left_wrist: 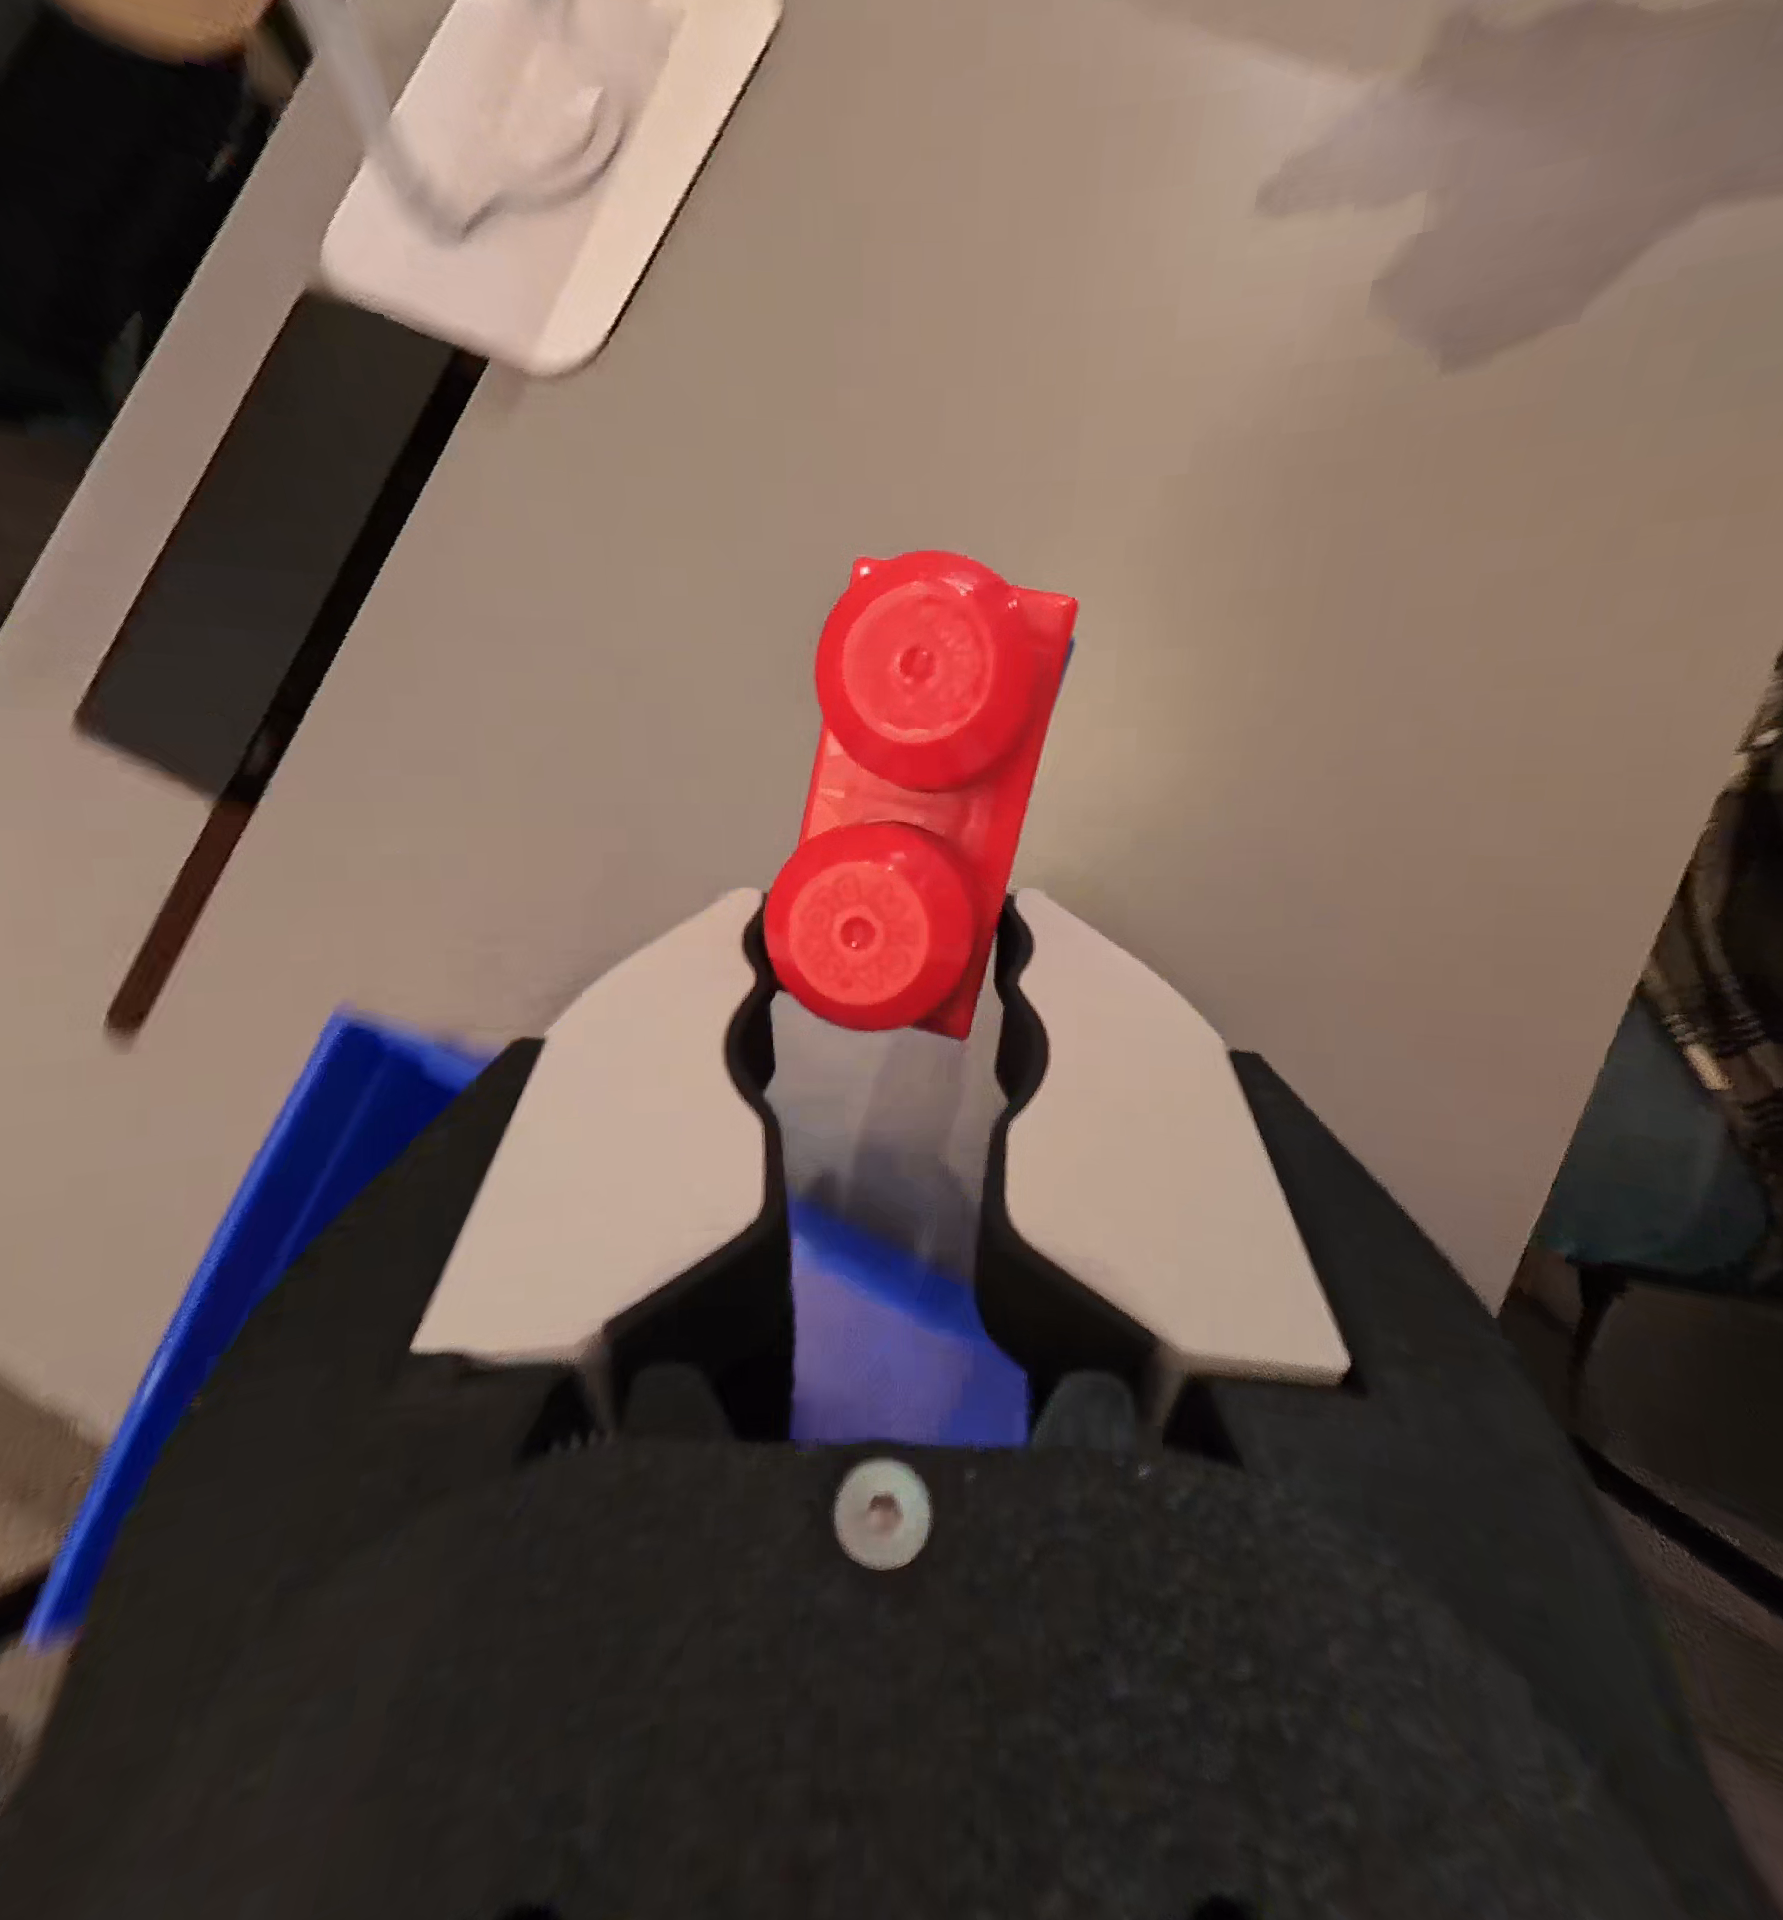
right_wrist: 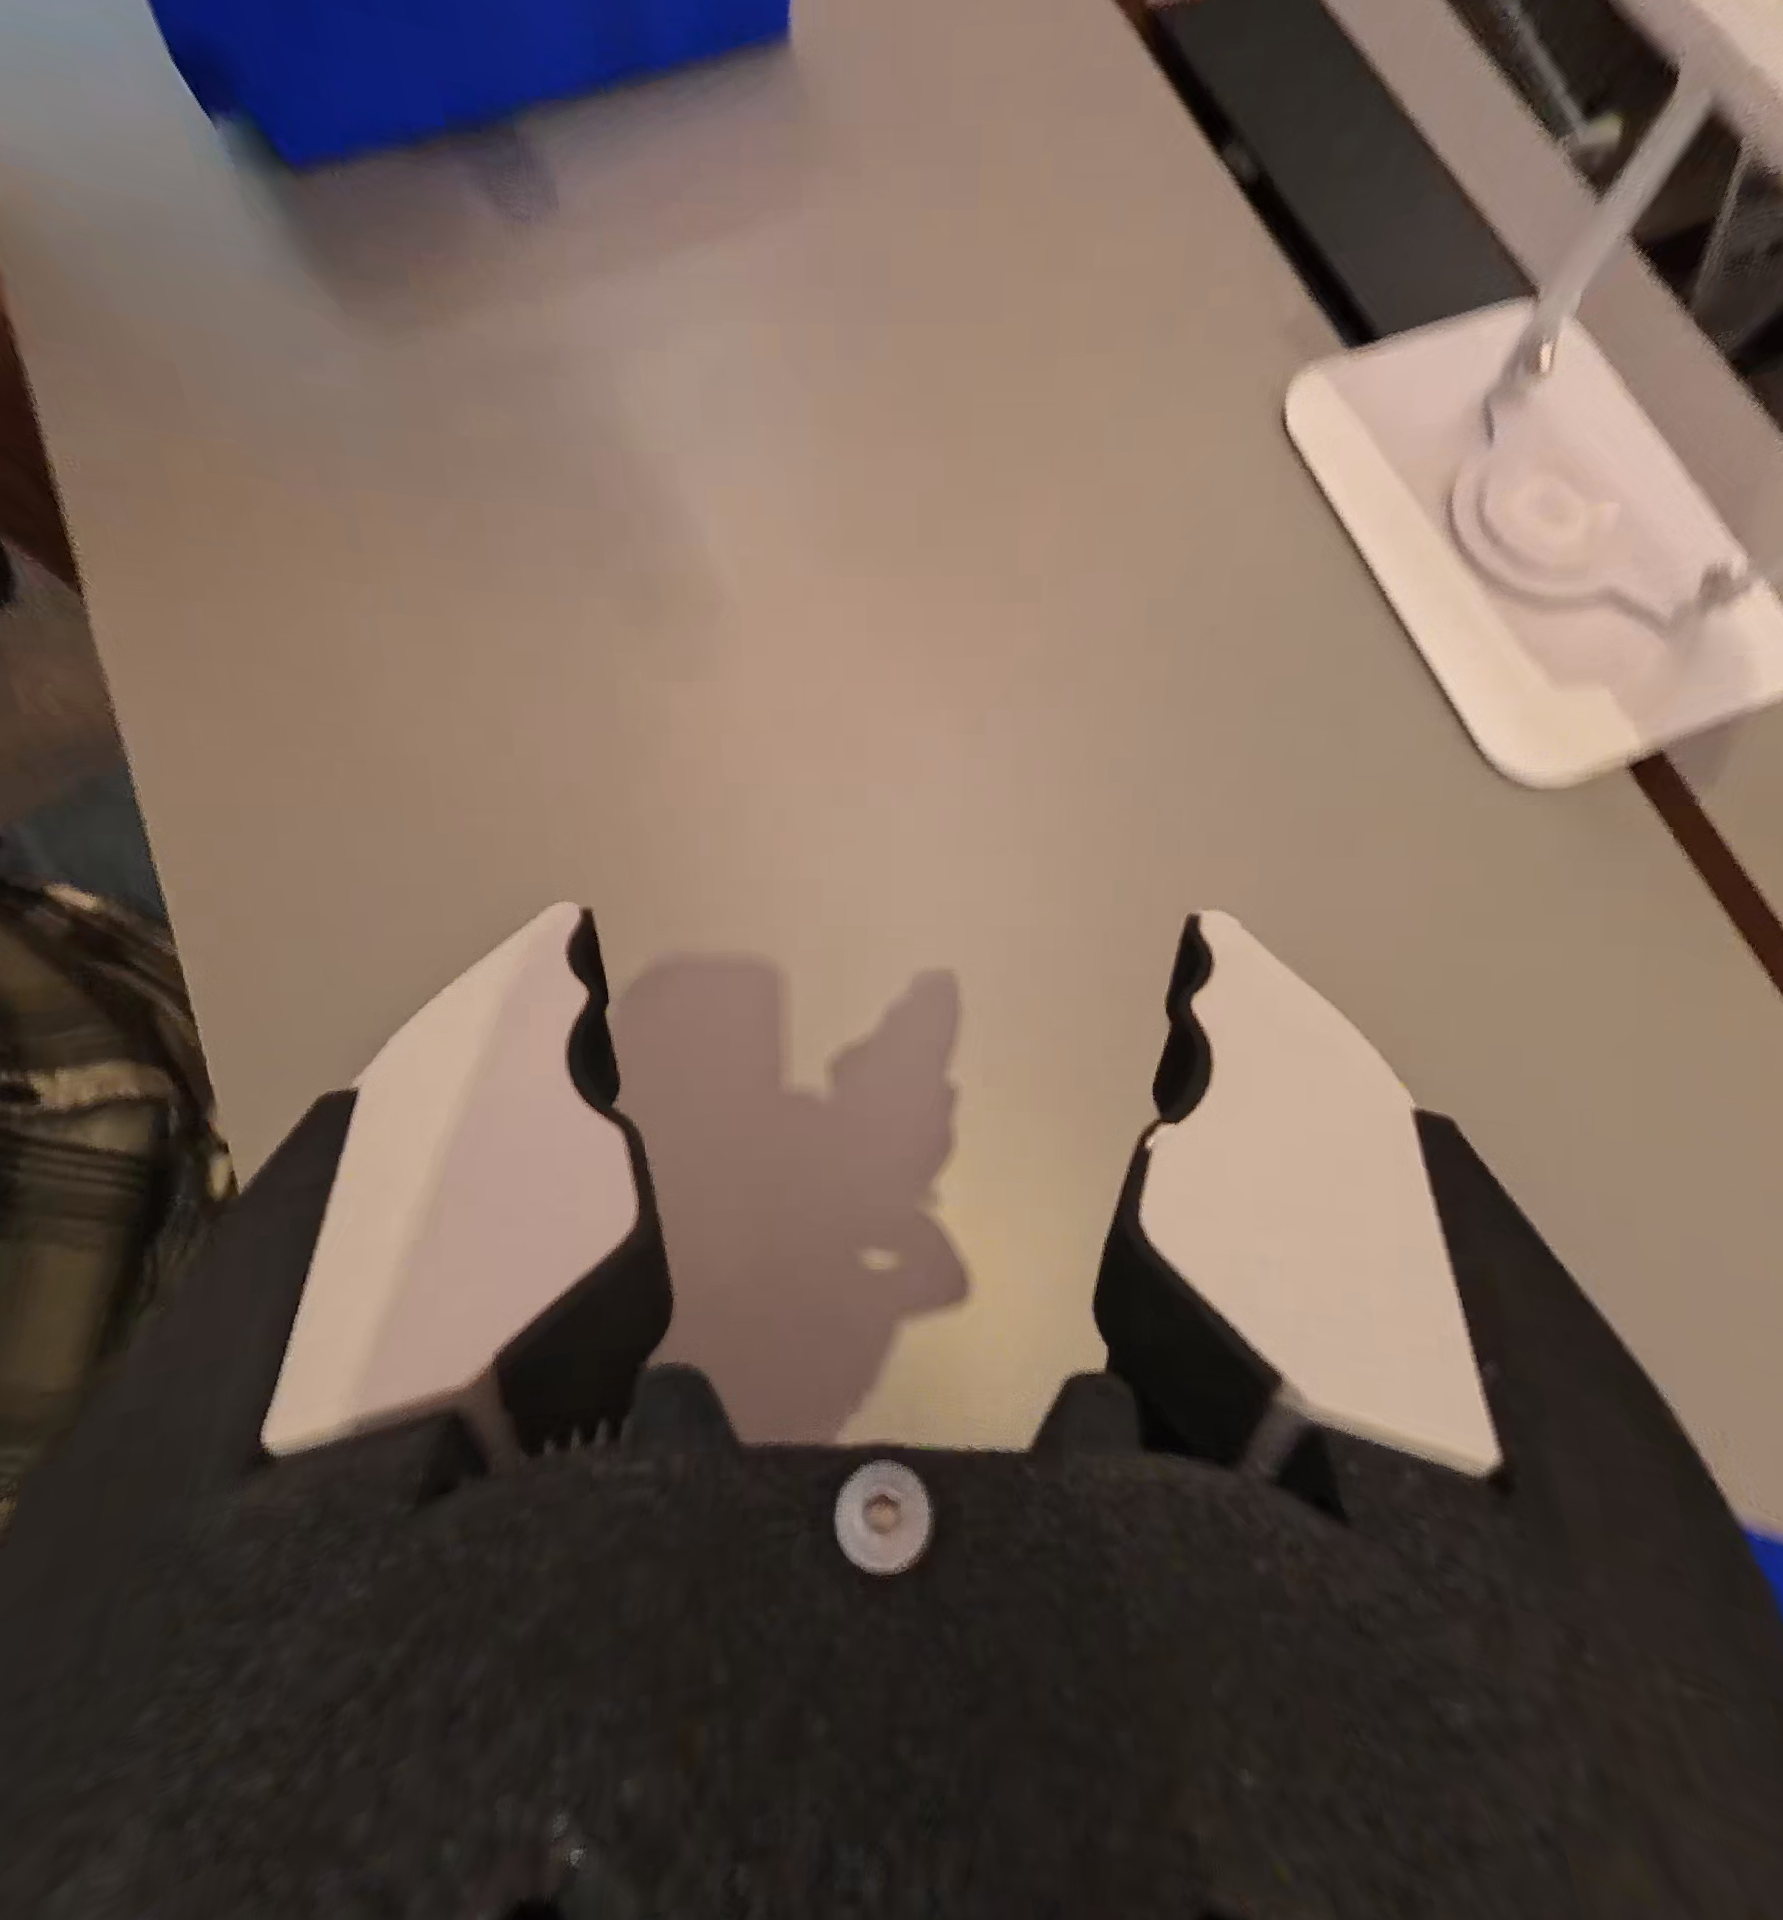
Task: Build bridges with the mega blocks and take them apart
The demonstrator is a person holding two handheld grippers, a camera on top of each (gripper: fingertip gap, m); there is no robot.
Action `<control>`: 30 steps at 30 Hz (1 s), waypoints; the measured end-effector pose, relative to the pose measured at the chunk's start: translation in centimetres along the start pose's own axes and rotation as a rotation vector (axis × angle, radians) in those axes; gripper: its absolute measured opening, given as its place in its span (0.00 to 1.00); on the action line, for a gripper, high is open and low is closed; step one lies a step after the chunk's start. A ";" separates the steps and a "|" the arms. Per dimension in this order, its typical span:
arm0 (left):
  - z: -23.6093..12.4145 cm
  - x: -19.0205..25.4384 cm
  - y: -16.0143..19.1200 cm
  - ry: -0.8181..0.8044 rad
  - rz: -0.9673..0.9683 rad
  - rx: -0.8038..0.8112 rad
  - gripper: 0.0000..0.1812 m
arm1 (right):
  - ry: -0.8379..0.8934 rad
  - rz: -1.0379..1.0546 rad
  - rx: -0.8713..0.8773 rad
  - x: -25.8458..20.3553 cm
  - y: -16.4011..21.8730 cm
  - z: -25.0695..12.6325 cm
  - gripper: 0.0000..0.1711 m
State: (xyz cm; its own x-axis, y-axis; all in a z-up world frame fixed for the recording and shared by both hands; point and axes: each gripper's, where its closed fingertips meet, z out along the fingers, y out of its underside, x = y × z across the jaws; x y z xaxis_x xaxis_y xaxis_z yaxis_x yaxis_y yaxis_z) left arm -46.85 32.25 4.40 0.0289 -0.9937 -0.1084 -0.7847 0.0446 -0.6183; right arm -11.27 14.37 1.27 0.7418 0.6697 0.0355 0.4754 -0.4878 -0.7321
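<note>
Red mega block [left_wrist: 918,790]: 2 round studs in 1 row, long axis pointing toward 12 o'clock, slightly tilted toward 1 o'clock. Studs face the camera. Near stud end is clamped between the left gripper [left_wrist: 882,935] fingertips; far end projects free above the grey tabletop.

Both wrist cams look down; share table [left_wrist: 970,416], lamp base [right_wrist: 1552,540].

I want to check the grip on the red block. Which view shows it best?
The left wrist view: the red block fills the centre, studs toward the camera, its near end pinched in the left gripper. The right wrist view shows none of it, only the open, empty right gripper over the table.
</note>
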 end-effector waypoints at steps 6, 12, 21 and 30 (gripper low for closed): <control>8.0 5.4 -8.0 0.144 0.120 0.069 0.22 | -0.113 -0.073 0.151 -3.0 -7.3 4.2 0.55; 13.2 9.2 -10.9 0.263 0.154 0.106 0.22 | -0.152 -0.134 0.148 -4.7 -9.6 8.6 0.55; 15.0 10.7 -11.9 0.327 0.158 0.114 0.22 | -0.248 -0.156 0.122 -6.0 -9.1 11.9 0.40; 15.0 11.1 -13.2 0.369 0.131 0.256 0.23 | -0.324 -0.149 0.211 -6.3 -9.0 12.1 0.21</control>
State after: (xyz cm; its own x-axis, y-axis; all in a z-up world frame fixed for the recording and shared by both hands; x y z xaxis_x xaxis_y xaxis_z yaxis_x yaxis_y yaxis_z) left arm -26.86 22.16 -0.29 -0.3194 -0.9459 0.0570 -0.5873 0.1504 -0.7953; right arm -25.94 21.38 -0.58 0.4693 0.8821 -0.0395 0.4336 -0.2692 -0.8599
